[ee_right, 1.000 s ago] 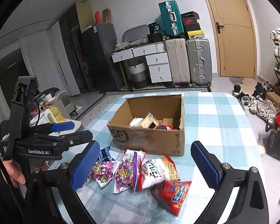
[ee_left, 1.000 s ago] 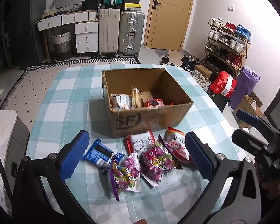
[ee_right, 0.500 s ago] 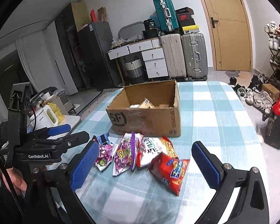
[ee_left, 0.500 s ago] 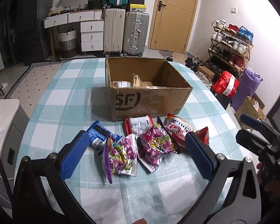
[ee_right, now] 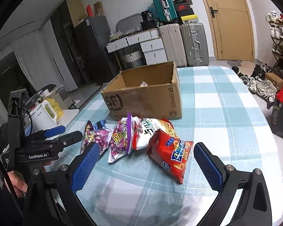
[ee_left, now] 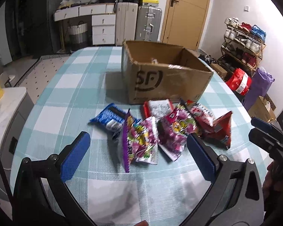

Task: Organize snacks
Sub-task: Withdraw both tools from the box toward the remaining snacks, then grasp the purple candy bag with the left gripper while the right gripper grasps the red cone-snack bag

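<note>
Several snack bags lie in a row on the checked tablecloth [ee_left: 69, 101] in front of an open cardboard box [ee_left: 166, 82]. They include a blue bag [ee_left: 108, 117], two purple candy bags [ee_left: 141, 141] [ee_left: 176, 130], a white and red bag [ee_left: 158, 107] and a red chip bag [ee_right: 169, 154]. My left gripper [ee_left: 139, 157] is open and empty, hovering just before the purple bags. My right gripper [ee_right: 147, 164] is open and empty, close over the red chip bag. The box [ee_right: 145, 96] also shows in the right wrist view, with a packet inside.
Suitcases [ee_left: 137, 22] and white drawers [ee_left: 103, 28] stand against the far wall beside a door [ee_left: 184, 13]. A shoe rack [ee_left: 243, 43] and bags [ee_left: 239, 82] are on the floor to the right. A white kettle [ee_right: 45, 113] sits on a side unit to the left.
Both grippers have come lower and nearer to the snack row, so the box's inside is now mostly hidden. Both stay open and empty.
</note>
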`<state>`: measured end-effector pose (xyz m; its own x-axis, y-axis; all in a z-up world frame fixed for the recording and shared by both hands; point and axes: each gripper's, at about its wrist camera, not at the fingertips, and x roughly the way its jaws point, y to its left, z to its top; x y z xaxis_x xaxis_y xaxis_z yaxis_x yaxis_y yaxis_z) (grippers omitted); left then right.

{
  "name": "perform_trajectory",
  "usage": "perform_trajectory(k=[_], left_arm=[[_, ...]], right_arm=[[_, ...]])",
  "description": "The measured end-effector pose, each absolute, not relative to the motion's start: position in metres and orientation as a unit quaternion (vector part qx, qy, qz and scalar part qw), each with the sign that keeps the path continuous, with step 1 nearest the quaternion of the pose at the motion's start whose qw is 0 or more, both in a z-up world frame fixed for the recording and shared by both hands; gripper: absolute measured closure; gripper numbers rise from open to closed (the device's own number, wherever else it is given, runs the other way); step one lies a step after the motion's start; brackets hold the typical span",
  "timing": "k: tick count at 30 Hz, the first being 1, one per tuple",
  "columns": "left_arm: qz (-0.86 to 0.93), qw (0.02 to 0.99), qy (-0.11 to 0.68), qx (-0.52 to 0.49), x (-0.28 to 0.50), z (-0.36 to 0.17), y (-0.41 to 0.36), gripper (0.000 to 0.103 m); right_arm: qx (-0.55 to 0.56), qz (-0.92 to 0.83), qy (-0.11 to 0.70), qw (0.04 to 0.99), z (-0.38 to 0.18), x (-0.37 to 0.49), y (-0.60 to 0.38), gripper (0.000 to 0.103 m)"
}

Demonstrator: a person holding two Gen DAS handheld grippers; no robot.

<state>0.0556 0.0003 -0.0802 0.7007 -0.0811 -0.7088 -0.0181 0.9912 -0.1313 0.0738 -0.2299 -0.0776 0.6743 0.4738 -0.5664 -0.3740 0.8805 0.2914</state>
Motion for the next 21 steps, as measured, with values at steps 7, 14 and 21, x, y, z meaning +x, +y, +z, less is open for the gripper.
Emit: perform_trajectory(k=[7, 14, 21], left_arm=[[-0.012, 0.920, 0.386, -0.068, 0.058, -0.095, 0.010, 0.001], [-0.013, 0.919, 0.387, -0.070, 0.065, -0.101, 0.015, 0.001], [-0.019, 0.913, 0.402, -0.074, 0.073, -0.110, 0.021, 0.001]], right_arm=[[0.076, 0.229, 0.352, 0.904, -0.101, 0.088, -0.229, 0.002], [0.083, 0.219, 0.372, 0.898, -0.120, 0.111, -0.232, 0.002], [0.079, 0.218, 0.392, 0.890, -0.135, 0.135, -0.232, 0.002]])
